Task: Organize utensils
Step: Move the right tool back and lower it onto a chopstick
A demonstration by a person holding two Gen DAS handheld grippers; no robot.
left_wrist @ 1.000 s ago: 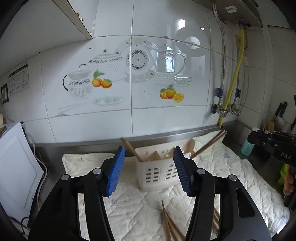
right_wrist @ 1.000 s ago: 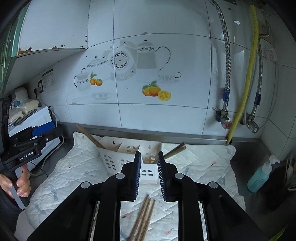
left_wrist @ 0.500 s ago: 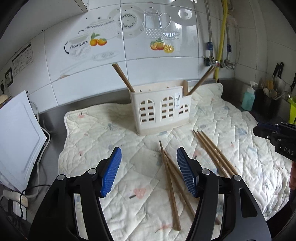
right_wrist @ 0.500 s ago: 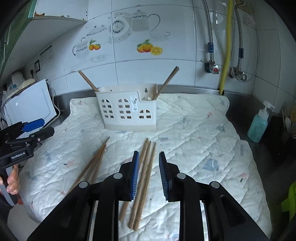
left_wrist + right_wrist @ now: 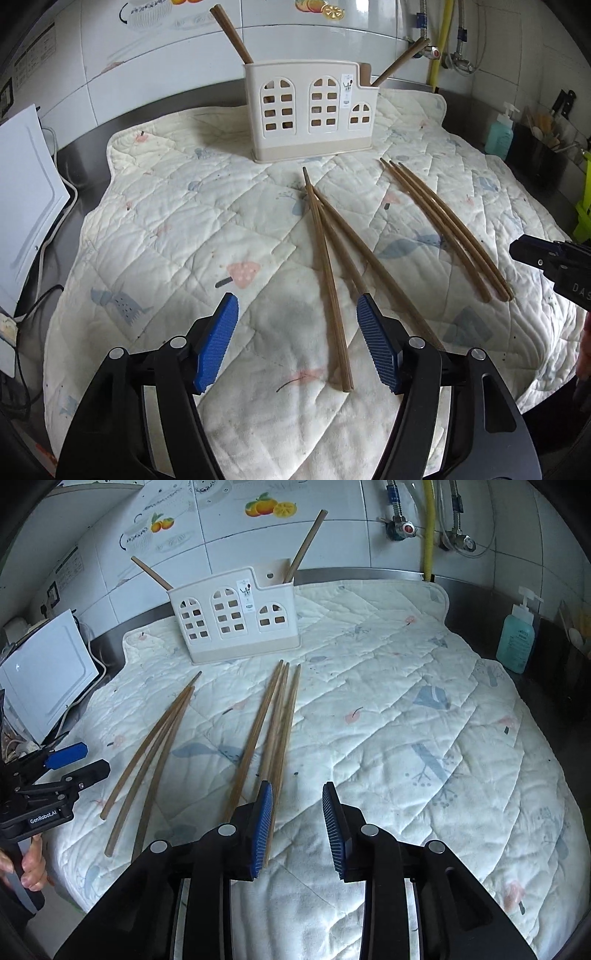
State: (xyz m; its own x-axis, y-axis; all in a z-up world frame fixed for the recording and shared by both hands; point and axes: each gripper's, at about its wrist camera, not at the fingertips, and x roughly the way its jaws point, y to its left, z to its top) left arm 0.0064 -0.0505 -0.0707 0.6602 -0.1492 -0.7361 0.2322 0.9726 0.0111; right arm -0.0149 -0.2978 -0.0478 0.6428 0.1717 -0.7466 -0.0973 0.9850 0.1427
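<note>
A cream plastic utensil holder (image 5: 310, 110) (image 5: 236, 616) stands at the back of a white quilted mat (image 5: 177, 229) (image 5: 406, 709), with one brown chopstick (image 5: 231, 33) leaning out at each end. Two bunches of chopsticks lie loose on the mat. My left gripper (image 5: 297, 301) hangs low over the near ends of the left bunch (image 5: 328, 266). Its jaws are opening and its pads press on nothing. My right gripper (image 5: 297, 788) is over the near ends of the other bunch (image 5: 273, 723), jaws opening a little, nothing gripped. Each gripper shows in the other view, left gripper (image 5: 55, 771), right gripper (image 5: 546, 258).
A teal soap bottle (image 5: 515, 642) and a dark utensil pot (image 5: 543, 155) stand on the steel counter at the right. A white appliance (image 5: 22, 206) with cables sits at the left. Tiled wall and a yellow hose (image 5: 428, 528) run behind. A hand (image 5: 29, 864) holds the left gripper's handle.
Both grippers have sunk toward the mat and tipped downward, so the loose chopsticks now lie just ahead of the fingers. Both pairs of jaws stand wider apart than before.
</note>
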